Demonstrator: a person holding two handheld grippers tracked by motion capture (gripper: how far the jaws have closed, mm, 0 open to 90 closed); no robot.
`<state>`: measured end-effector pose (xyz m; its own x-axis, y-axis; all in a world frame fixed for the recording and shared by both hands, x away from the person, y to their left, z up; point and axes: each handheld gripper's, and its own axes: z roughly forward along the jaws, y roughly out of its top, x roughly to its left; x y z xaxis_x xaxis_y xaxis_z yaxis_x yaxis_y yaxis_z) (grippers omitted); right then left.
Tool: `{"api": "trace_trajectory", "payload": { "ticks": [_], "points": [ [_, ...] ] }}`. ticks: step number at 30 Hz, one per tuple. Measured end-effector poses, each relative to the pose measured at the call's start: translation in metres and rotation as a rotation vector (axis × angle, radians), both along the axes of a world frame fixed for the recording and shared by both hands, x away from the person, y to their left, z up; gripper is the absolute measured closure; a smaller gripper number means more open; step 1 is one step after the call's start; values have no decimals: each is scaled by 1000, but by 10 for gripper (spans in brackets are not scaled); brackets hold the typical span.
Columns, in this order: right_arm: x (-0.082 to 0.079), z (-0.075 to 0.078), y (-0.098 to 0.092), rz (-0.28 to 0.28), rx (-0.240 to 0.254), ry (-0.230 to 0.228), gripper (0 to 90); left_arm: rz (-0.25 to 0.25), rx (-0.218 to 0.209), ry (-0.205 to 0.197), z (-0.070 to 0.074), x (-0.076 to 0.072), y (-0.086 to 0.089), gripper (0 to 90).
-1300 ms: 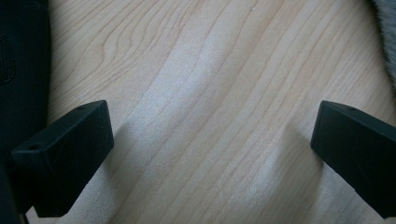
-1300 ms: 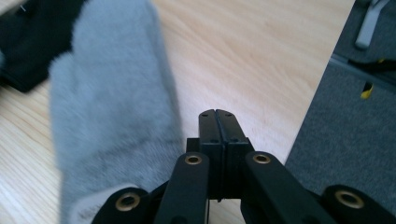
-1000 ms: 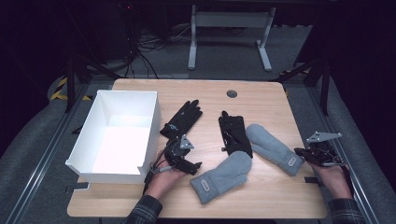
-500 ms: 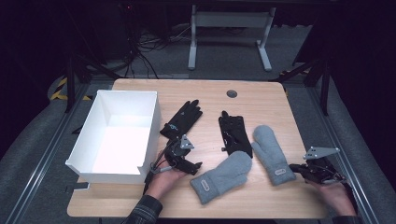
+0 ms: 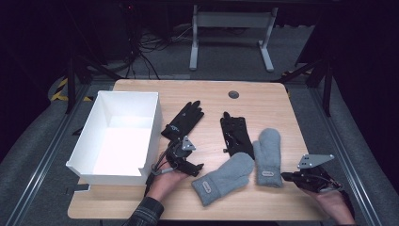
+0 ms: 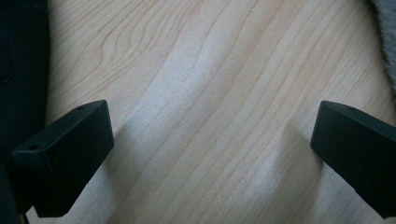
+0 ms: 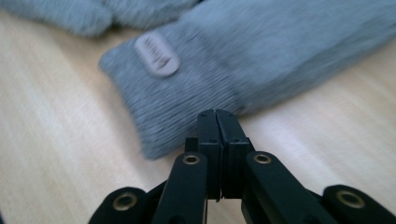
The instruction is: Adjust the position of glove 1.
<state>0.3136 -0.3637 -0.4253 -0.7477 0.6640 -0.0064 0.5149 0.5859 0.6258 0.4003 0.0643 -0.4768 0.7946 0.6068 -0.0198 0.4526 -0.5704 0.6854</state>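
Two grey mittens lie on the wooden table [image 5: 141,207]: one [image 5: 226,178] slanted at the front middle, the other [image 5: 268,153] upright to its right. Two black gloves [image 5: 184,120] [image 5: 237,134] lie behind them. My left gripper [image 5: 195,169] rests beside the box, and its jaws stand open over bare wood [image 6: 212,154]. A black glove [image 6: 18,60] is at its left, a mitten edge [image 6: 387,28] at the upper right. My right gripper [image 5: 285,176] is shut, its tips [image 7: 217,116] against the cuff of the right mitten [image 7: 243,70]. No fabric shows between its jaws.
A white open box [image 5: 127,94] stands at the table's left side. A round cable hole [image 5: 234,94] sits near the far edge. Dark floor, rails and a desk frame [image 5: 230,37] surround the table. Bare wood lies along the far and right sides.
My right gripper has moved left and toward the front edge. The right mitten has swung from slanted to upright, its cuff shifting left. The left gripper has stayed put.
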Motion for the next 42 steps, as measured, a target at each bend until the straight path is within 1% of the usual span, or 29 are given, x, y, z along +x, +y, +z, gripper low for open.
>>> {"api": "trace_trajectory", "payload": {
  "ticks": [2,5,9,11,15,17,19,20,22,24,25,27,28,29,32,36,42],
  "points": [
    [7,6,-3,-14,23,-25,900,1,0,0,0,0,0,0],
    [23,15,0,-20,45,-54,900,3,-1,1,0,0,0,0],
    [52,22,12,-23,74,-82,900,7,0,4,0,0,-1,0],
    [69,23,23,-26,66,-93,900,7,0,4,0,0,-1,0],
    [99,18,41,-29,37,-90,900,5,0,1,0,0,-1,0],
    [112,11,46,-38,15,-84,900,4,0,1,0,0,-1,0],
    [119,5,48,-42,11,-72,900,4,0,1,0,0,-1,0],
    [122,1,49,-44,1,-65,900,3,1,2,0,0,-1,0],
    [125,-3,49,-52,-21,-58,900,3,1,2,0,0,-1,0],
    [126,-5,45,-64,-27,-54,900,2,0,0,0,0,-1,0],
    [125,-4,42,-73,-33,-59,900,3,1,2,0,0,-1,0],
    [123,-4,34,-91,-33,-61,900,3,1,2,0,0,-1,0],
    [120,-4,27,-106,-31,-60,900,4,2,2,0,0,-1,0],
    [120,-4,27,-106,-31,-60,900,4,1,2,0,0,-1,0],
    [116,-4,17,-128,-30,-58,900,4,2,2,0,0,-1,0],
    [107,-2,4,-159,-45,-57,900,4,1,2,0,0,-1,0],
    [100,-2,-4,-174,-44,-49,900,4,1,2,0,0,-1,0]
  ]
}}
